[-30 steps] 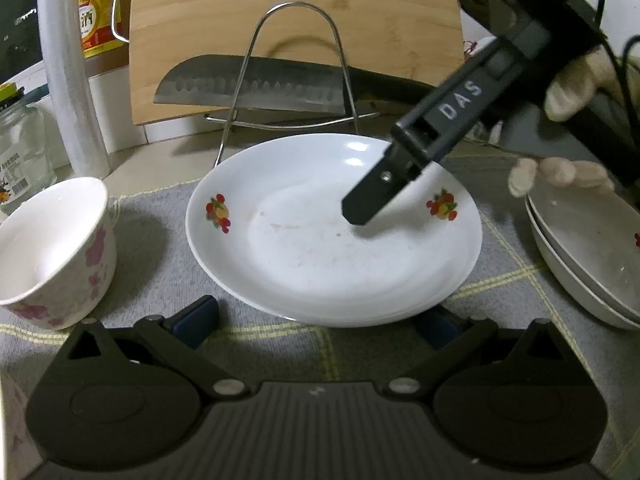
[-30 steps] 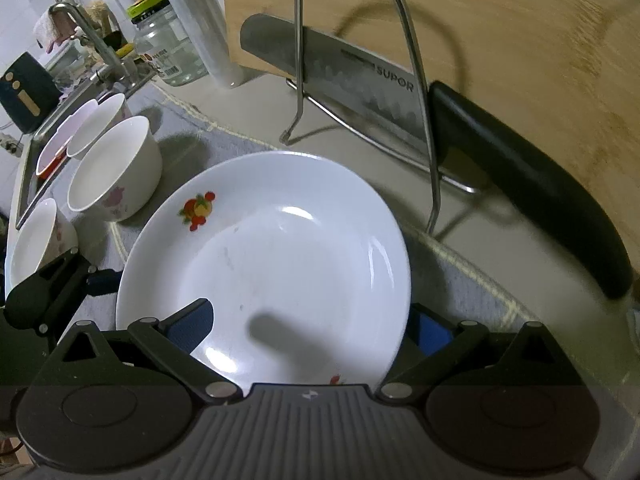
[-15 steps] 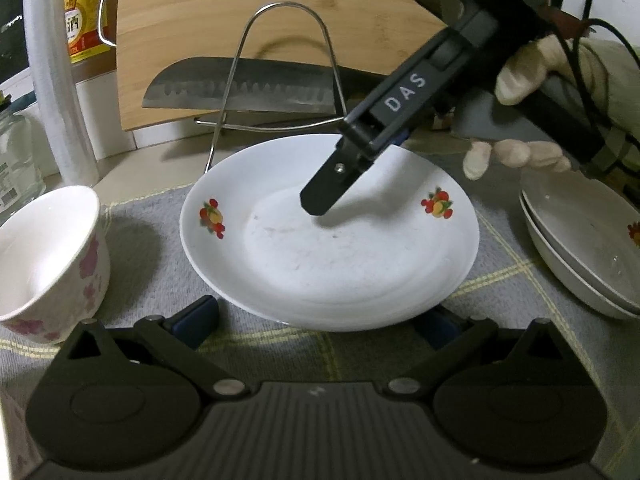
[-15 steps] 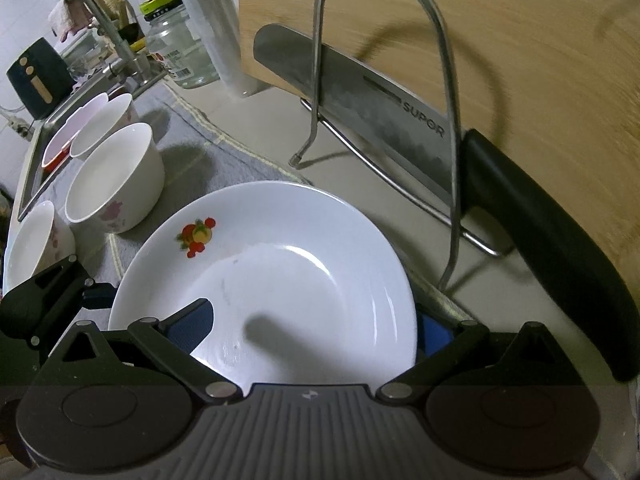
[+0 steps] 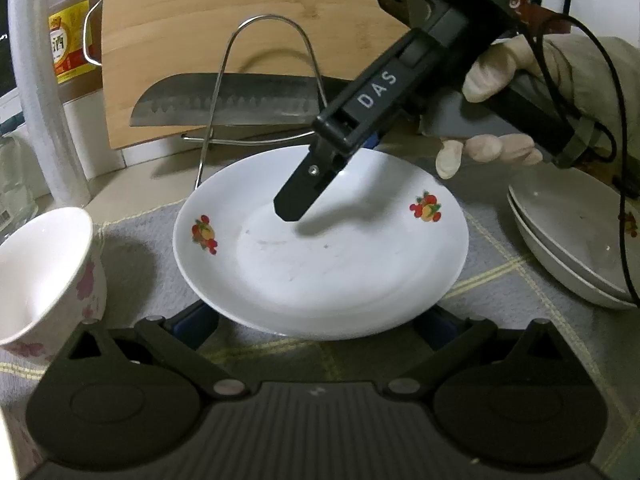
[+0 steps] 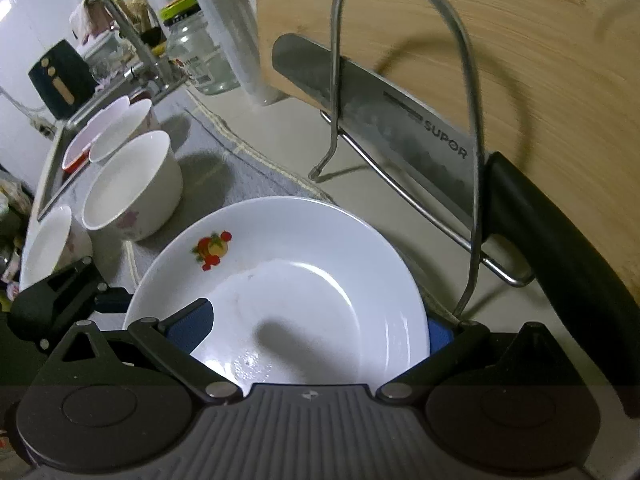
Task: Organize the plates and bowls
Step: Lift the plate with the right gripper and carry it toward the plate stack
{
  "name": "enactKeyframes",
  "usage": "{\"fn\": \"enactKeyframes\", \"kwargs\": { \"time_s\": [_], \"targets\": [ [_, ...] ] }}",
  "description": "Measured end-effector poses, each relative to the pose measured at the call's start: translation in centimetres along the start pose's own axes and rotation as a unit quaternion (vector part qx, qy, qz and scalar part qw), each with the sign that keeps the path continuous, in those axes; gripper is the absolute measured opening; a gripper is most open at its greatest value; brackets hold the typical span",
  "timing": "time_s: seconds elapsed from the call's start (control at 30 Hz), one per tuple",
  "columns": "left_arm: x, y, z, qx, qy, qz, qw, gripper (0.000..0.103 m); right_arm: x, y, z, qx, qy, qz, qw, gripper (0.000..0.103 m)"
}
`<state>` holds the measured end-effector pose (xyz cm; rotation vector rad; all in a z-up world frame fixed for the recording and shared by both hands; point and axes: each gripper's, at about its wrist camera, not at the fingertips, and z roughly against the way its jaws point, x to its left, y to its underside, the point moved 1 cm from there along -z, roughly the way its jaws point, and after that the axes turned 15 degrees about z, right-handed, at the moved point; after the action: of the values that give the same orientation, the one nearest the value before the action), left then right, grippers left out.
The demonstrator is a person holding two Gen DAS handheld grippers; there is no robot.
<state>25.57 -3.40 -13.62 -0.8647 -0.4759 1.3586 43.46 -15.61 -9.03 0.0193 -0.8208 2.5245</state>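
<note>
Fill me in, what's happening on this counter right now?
A person is sorting dishes with two hand-held grippers. The right hand-held gripper reaches over the white fruit-print plate on the grey mat, one blue pad above the plate and one past its rim, open. The left hand-held gripper sits open at the plate's near rim, gripping nothing. A floral bowl stands to the left, stacked plates to the right; a knife rests in the wire rack behind.

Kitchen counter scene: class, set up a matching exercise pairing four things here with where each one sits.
Things:
1. knife
2. white plate
3. cutting board
4. stacked dishes

Places:
A. leaning upright behind the wire rack
B. at the right edge of the left wrist view
C. lying across the wire rack
D. on the grey cloth, under the right gripper

Pairs: 1-C, 2-D, 3-A, 4-B
</note>
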Motion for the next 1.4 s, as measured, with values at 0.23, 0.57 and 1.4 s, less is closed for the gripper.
{"fn": "enactKeyframes", "kwargs": {
  "time_s": [0.23, 0.57, 1.4],
  "targets": [
    [0.0, 0.0, 0.2, 0.003, -0.003, -0.009, 1.0000, 0.102, 0.4, 0.3, 0.2, 0.012, -0.009, 0.003, 1.000, 0.103],
    [0.3, 0.1, -0.2, 0.000, 0.007, -0.017, 0.9998, 0.103, -0.2, 0.2, 0.3, -0.007, -0.023, -0.015, 1.000, 0.103],
    [0.7, 0.1, 0.2, 0.002, 0.010, -0.026, 0.9996, 0.103, -0.9, 0.3, 1.1, -0.028, -0.072, -0.057, 0.995, 0.103]
  ]
}}
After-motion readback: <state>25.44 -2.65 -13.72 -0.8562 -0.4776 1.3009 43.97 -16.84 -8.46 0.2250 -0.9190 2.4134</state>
